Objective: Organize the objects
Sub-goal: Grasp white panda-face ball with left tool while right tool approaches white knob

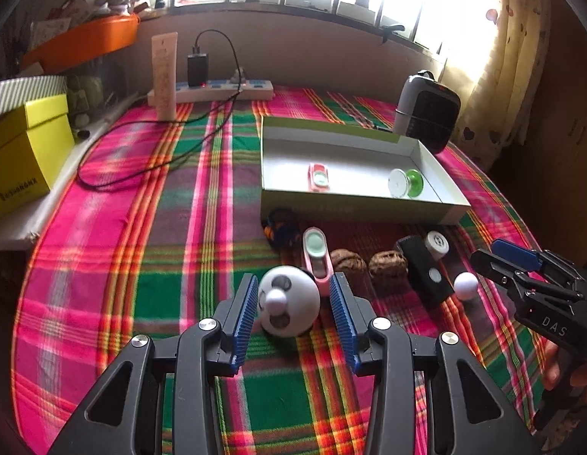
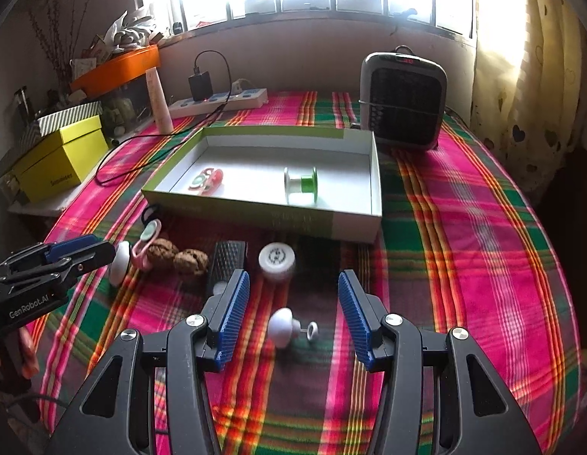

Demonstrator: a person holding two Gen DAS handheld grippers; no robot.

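A shallow white box (image 1: pixel 441 174) (image 2: pixel 375 185) on the plaid cloth holds a red toy car (image 1: pixel 319 177) (image 2: pixel 208 181) and a green spool (image 1: pixel 406 183) (image 2: pixel 301 185). In front of it lie a pink item (image 1: pixel 317 256), two walnuts (image 1: pixel 388 265) (image 2: pixel 179 256), a black block (image 1: pixel 426 271) (image 2: pixel 227 261), a white cap (image 1: pixel 437 244) (image 2: pixel 277 259) and a small white knob (image 1: pixel 466 284) (image 2: pixel 281 326). My left gripper (image 1: pixel 293 303) is open around a white panda ball (image 1: pixel 289 301), apart from its sides. My right gripper (image 2: pixel 293 303) is open around the knob.
A black heater (image 2: pixel 405 100) stands behind the box. A power strip with a charger (image 1: pixel 217 89), a cream tube (image 1: pixel 164 76) and a yellow box (image 1: pixel 24 155) sit at the back left. A dark toy (image 1: pixel 282 227) lies by the box's front corner.
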